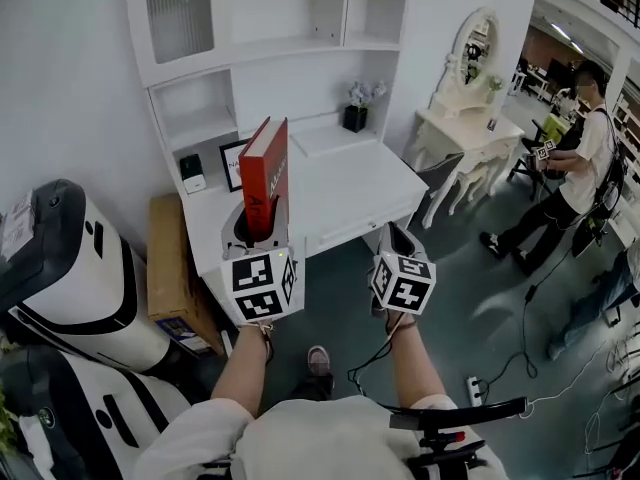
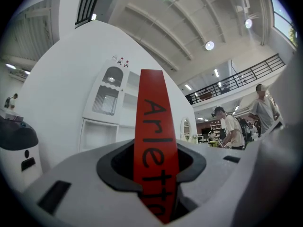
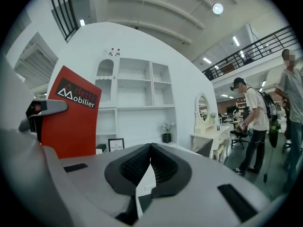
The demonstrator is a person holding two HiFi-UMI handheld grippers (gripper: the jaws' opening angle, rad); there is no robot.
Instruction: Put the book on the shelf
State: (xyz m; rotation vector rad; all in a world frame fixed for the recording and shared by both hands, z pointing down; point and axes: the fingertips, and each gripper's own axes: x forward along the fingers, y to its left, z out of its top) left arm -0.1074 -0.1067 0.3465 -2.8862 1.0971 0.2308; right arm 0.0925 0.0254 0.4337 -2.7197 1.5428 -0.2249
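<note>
Clamping upright red book [image 1: 264, 168], black-lettered spine, left hand-held gripper [image 2: 152, 168]; right hand-held gripper [image 3: 150, 148] closed

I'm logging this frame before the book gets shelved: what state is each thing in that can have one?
red book: upright, clamped in the left tool
left tool: shut on the red book
right tool: shut, empty
shelf door: closed
picture frame: standing upright
flower pot: upright
</note>
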